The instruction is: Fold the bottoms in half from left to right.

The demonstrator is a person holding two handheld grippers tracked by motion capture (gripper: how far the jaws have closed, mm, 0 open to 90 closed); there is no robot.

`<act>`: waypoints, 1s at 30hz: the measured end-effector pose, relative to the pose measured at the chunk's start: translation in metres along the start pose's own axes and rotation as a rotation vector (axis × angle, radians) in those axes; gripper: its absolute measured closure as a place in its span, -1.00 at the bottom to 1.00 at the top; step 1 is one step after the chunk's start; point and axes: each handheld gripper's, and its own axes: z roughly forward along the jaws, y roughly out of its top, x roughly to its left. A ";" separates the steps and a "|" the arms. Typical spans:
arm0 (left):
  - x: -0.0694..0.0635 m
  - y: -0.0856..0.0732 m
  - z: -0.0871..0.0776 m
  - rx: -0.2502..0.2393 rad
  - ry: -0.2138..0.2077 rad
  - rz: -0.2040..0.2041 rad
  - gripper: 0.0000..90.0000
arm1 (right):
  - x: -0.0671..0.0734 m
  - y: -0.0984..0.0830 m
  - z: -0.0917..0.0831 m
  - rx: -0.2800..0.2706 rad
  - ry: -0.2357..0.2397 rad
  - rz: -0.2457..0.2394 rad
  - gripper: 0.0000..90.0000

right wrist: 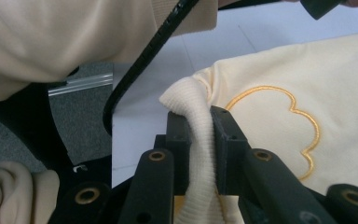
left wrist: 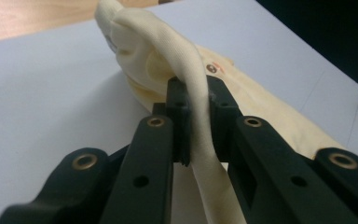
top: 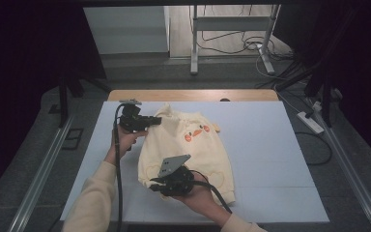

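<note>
A pale yellow child's sweatshirt (top: 193, 145) with an orange duck face lies on the white table cover (top: 270, 145). My left gripper (top: 157, 120) is at the garment's upper left edge, shut on a fold of its fabric (left wrist: 196, 116). The right gripper (top: 153, 183) is at the near left corner, shut on the ribbed hem (right wrist: 200, 135). An embroidered yellow cloud outline (right wrist: 279, 126) shows beside that hem.
The wooden table edge (top: 193, 94) runs along the far side. Past it stand a metal stand (top: 232, 29) and floor cables (top: 270, 53). A power strip (top: 310, 122) lies on the floor at right. A black cable (right wrist: 154, 46) and a cream sleeve (right wrist: 51, 37) cross the right gripper view.
</note>
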 end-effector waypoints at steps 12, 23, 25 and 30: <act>-0.004 0.003 -0.024 -0.064 -0.006 -0.002 0.81 | 0.006 0.013 0.000 -0.049 0.021 -0.024 0.74; -0.004 0.001 -0.010 -0.025 0.021 -0.008 0.81 | -0.001 0.001 -0.005 -0.029 0.006 0.005 0.74; -0.004 0.001 -0.007 -0.023 0.022 -0.009 0.81 | -0.002 -0.001 -0.006 -0.024 0.002 0.008 0.74; -0.004 0.001 -0.003 -0.020 0.022 -0.012 0.80 | -0.004 -0.006 -0.011 -0.017 -0.016 0.016 0.74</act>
